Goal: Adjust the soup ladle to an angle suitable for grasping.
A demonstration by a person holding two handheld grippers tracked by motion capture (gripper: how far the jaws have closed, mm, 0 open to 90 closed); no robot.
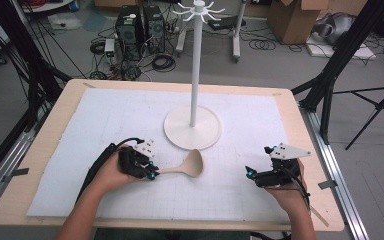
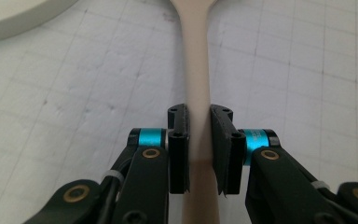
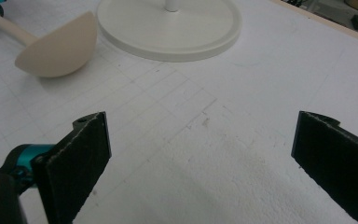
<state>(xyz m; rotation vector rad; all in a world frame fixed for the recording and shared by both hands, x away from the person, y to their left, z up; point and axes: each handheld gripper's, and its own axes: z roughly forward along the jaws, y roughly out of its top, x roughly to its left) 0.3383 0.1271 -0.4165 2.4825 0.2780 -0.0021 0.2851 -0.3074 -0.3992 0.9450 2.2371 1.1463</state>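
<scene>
A cream ladle (image 1: 186, 166) lies low over the white gridded mat, bowl pointing right, just in front of the stand's round base (image 1: 192, 128). My left gripper (image 1: 151, 173) is shut on the ladle's handle (image 2: 196, 84); both black pads (image 2: 178, 144) press its sides. The ladle's bowl (image 3: 58, 45) shows upturned at the upper left in the right gripper view. At the mat's right front my right gripper (image 1: 250, 174) stands open, jaws wide apart over bare mat (image 3: 200, 163), nothing between them.
A tall white pole (image 1: 196, 60) with a ring of hooks (image 1: 199, 9) at its top rises from the base in the mat's middle. The wooden table edge (image 1: 315, 150) frames the mat. Black tripod legs, computers and cables stand on the floor beyond.
</scene>
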